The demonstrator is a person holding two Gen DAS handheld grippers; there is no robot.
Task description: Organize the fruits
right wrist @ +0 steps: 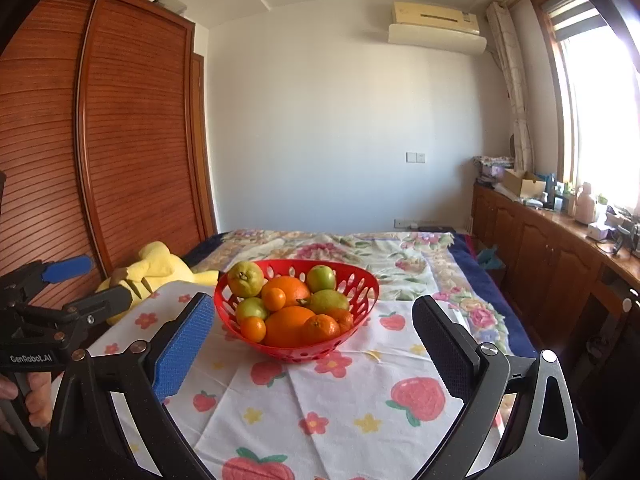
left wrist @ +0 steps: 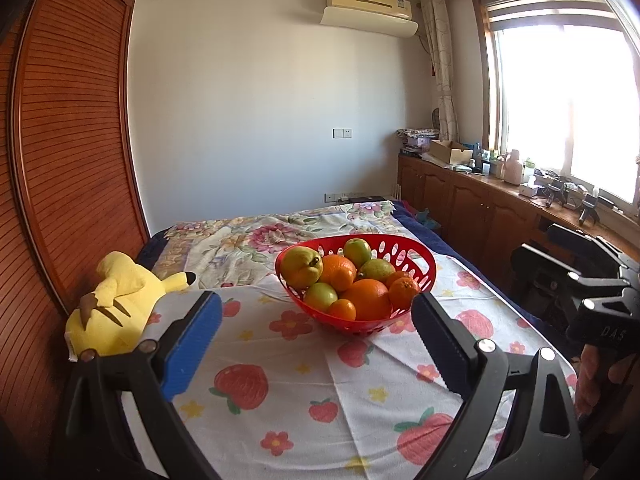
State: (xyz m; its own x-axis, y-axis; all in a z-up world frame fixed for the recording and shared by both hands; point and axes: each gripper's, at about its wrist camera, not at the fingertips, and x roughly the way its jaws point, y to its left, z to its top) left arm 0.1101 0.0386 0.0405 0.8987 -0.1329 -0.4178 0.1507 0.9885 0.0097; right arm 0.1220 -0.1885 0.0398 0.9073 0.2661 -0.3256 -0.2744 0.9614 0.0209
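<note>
A red perforated basket [left wrist: 416, 264] [right wrist: 360, 284] sits on a strawberry-print cloth [left wrist: 288, 392] [right wrist: 340, 400]. It holds oranges [left wrist: 366, 298] [right wrist: 288, 326], small tangerines [left wrist: 342, 309] [right wrist: 253, 328], green apples [left wrist: 320, 296] [right wrist: 321, 278] and yellow-green pears [left wrist: 300, 266] [right wrist: 245, 278]. My left gripper [left wrist: 316, 344] is open and empty, short of the basket; it also shows at the left edge of the right wrist view [right wrist: 92, 284]. My right gripper [right wrist: 314, 340] is open and empty, facing the basket.
A yellow plush toy [left wrist: 112, 304] [right wrist: 156, 268] lies left of the basket by the wooden wardrobe [left wrist: 68, 152]. A floral bedspread [left wrist: 256, 236] lies behind. Wooden cabinets with clutter [left wrist: 480, 196] run along the right under the window. The right gripper's body [left wrist: 592, 292] is at far right.
</note>
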